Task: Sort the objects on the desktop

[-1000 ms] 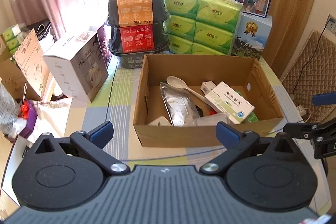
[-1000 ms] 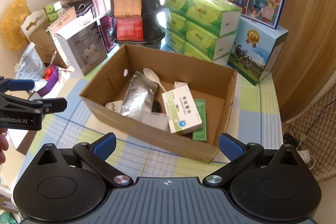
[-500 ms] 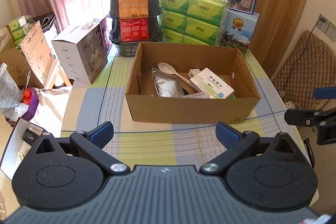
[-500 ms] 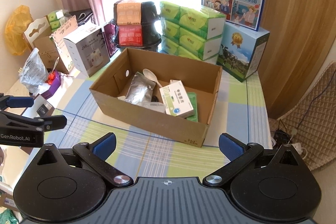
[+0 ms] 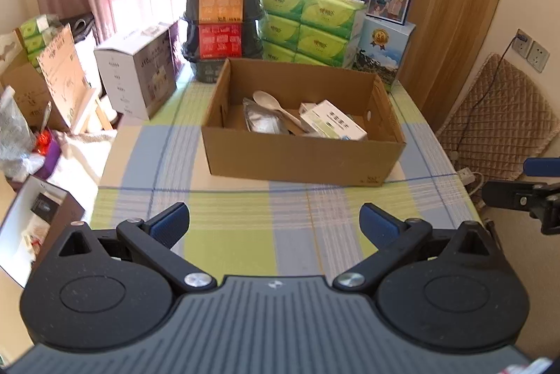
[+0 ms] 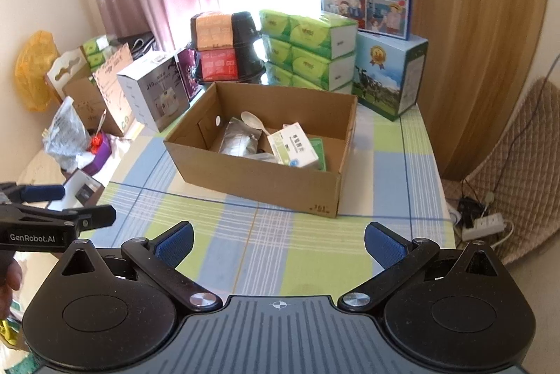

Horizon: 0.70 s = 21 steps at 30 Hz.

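Corrugated cardboard box (image 5: 303,157), open-topped, rectangular, on checked-cloth surface (image 5: 245,234); inside: crinkled silver foil pouch (image 5: 263,120), white plastic spoon (image 5: 267,101), white-green carton (image 5: 332,125); left claw (image 5: 274,222) and right claw (image 6: 279,239) both spread wide, empty, well short of box.
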Each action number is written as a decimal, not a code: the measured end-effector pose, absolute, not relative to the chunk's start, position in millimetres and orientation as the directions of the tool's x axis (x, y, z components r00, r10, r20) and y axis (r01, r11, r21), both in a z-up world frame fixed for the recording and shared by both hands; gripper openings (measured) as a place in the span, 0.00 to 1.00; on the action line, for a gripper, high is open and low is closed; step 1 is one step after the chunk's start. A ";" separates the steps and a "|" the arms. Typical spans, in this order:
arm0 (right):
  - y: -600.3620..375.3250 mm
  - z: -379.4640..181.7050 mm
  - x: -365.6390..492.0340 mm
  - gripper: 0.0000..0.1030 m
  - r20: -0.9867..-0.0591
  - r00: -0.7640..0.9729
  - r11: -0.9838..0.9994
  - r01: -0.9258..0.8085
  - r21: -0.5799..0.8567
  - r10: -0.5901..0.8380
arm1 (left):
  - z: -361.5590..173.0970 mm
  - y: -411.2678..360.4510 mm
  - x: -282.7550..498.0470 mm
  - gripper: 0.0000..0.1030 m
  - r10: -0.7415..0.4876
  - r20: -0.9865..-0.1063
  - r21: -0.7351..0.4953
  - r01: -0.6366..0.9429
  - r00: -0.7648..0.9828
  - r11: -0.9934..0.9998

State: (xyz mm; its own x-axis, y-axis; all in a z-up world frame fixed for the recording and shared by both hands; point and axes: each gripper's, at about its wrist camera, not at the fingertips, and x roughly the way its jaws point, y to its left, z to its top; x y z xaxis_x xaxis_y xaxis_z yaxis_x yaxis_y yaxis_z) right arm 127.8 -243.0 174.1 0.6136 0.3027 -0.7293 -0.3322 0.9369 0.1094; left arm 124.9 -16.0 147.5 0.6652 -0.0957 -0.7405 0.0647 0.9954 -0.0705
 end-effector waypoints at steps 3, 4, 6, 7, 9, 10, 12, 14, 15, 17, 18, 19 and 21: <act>-248.6 173.2 116.1 0.98 -0.724 0.627 0.942 -0.322 0.096 0.288 | 145.1 -16.9 116.0 0.99 -0.113 -0.740 -0.085 0.074 0.663 0.994; -250.7 172.6 112.8 0.98 -0.723 0.629 0.943 -0.318 0.096 0.286 | 144.3 -17.9 113.1 0.99 -0.110 -0.738 -0.082 0.073 0.666 0.994; -255.0 170.2 106.9 0.98 -0.726 0.625 0.945 -0.310 0.106 0.287 | 142.2 -21.0 108.4 0.99 -0.098 -0.739 -0.070 0.069 0.667 0.995; -256.5 168.8 104.3 0.98 -0.728 0.622 0.944 -0.310 0.109 0.288 | 141.2 -22.7 105.9 0.99 -0.092 -0.739 -0.065 0.066 0.667 0.996; -259.3 166.8 100.2 0.98 -0.729 0.619 0.944 -0.310 0.114 0.292 | 138.9 -25.4 100.7 0.99 -0.093 -0.740 -0.066 0.065 0.666 0.996; -260.5 166.1 98.2 0.98 -0.729 0.619 0.944 -0.308 0.115 0.291 | 137.8 -26.6 98.3 0.99 -0.095 -0.741 -0.070 0.064 0.665 0.995; -263.2 164.9 95.7 0.98 -0.728 0.621 0.945 -0.303 0.119 0.290 | 135.7 -28.5 93.4 0.99 -0.094 -0.742 -0.074 0.059 0.664 0.996; -264.3 163.4 93.5 0.98 -0.728 0.620 0.946 -0.300 0.122 0.291 | 134.7 -29.5 88.9 0.99 -0.085 -0.738 -0.069 0.050 0.670 0.996; -265.0 162.5 92.3 0.98 -0.729 0.619 0.946 -0.300 0.125 0.293 | 134.3 -30.3 87.0 0.99 -0.082 -0.735 -0.066 0.048 0.673 0.997; -265.7 161.5 89.9 0.98 -0.728 0.620 0.945 -0.302 0.122 0.292 | 133.8 -32.0 83.6 0.99 -0.074 -0.732 -0.060 0.044 0.677 0.997; -265.6 161.1 89.2 0.98 -0.727 0.622 0.945 -0.304 0.117 0.290 | 133.8 -33.4 81.8 0.99 -0.067 -0.729 -0.052 0.043 0.681 0.998; -265.3 160.5 87.6 0.98 -0.725 0.626 0.946 -0.303 0.112 0.286 | 134.1 -34.4 80.1 0.99 -0.059 -0.726 -0.042 0.042 0.685 0.998; -265.2 159.6 85.0 0.98 -0.723 0.631 0.947 -0.303 0.104 0.281 | 134.5 -35.7 77.9 0.99 -0.049 -0.723 -0.029 0.040 0.690 0.999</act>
